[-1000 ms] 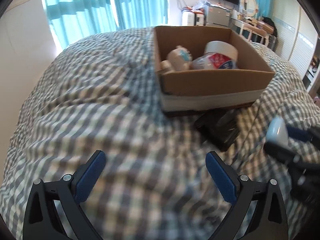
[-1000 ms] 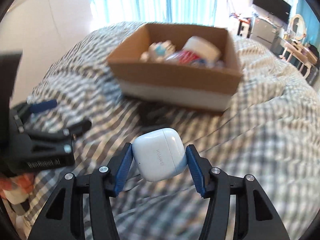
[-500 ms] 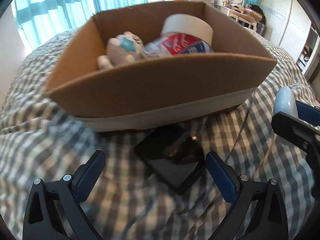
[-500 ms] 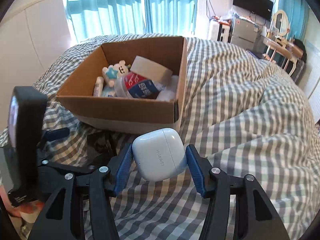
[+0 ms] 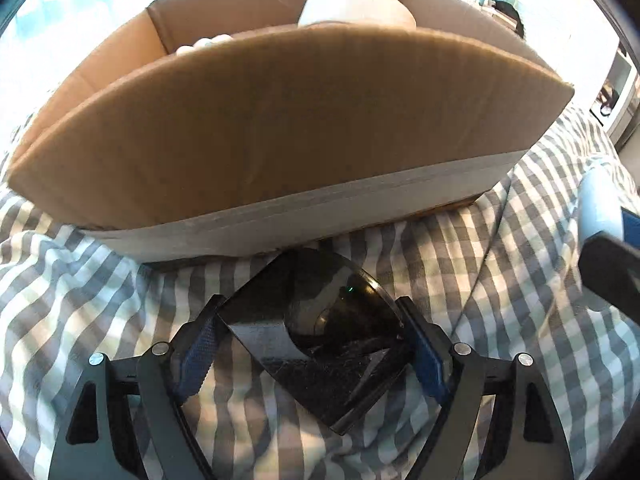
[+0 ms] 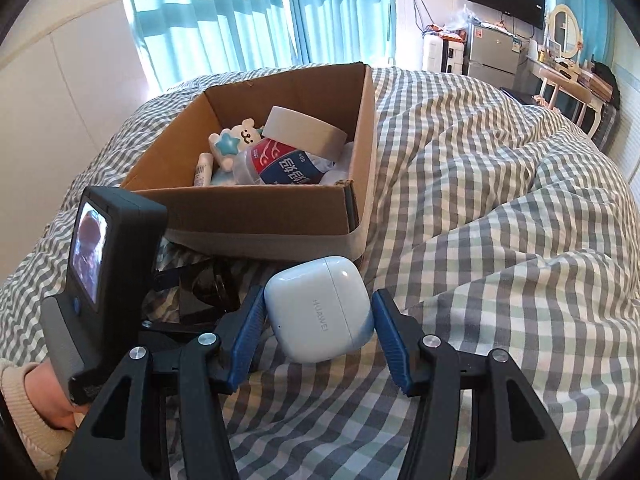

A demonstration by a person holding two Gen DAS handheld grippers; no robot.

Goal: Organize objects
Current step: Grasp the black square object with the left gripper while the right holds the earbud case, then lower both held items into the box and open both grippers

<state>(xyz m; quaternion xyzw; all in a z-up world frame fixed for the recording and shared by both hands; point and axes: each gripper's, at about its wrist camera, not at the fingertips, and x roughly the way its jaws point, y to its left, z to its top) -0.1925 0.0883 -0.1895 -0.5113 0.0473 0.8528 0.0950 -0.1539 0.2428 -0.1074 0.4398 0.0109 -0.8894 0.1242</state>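
A glossy black flat object [image 5: 320,332] lies on the checked bedspread just in front of the cardboard box [image 5: 280,128]. My left gripper [image 5: 310,344] has closed its blue pads against the object's two corners. My right gripper [image 6: 318,320] is shut on a pale blue earbud case [image 6: 320,314] and holds it above the bedspread, near the box's front right corner [image 6: 352,216]. The case also shows at the right edge of the left wrist view [image 5: 600,204]. The black object [image 6: 208,286] is partly hidden behind the left gripper in the right wrist view.
The box holds a tape roll [image 6: 304,130], a small bear toy [image 6: 236,140], a red-labelled plastic packet [image 6: 280,162] and a small tube [image 6: 203,168]. The left gripper's camera body [image 6: 108,276] stands left of the case. Furniture [image 6: 492,52] lines the far wall.
My left gripper moved forward to the black object and closed from wide open onto it. My right gripper stayed shut on the earbud case and barely moved.
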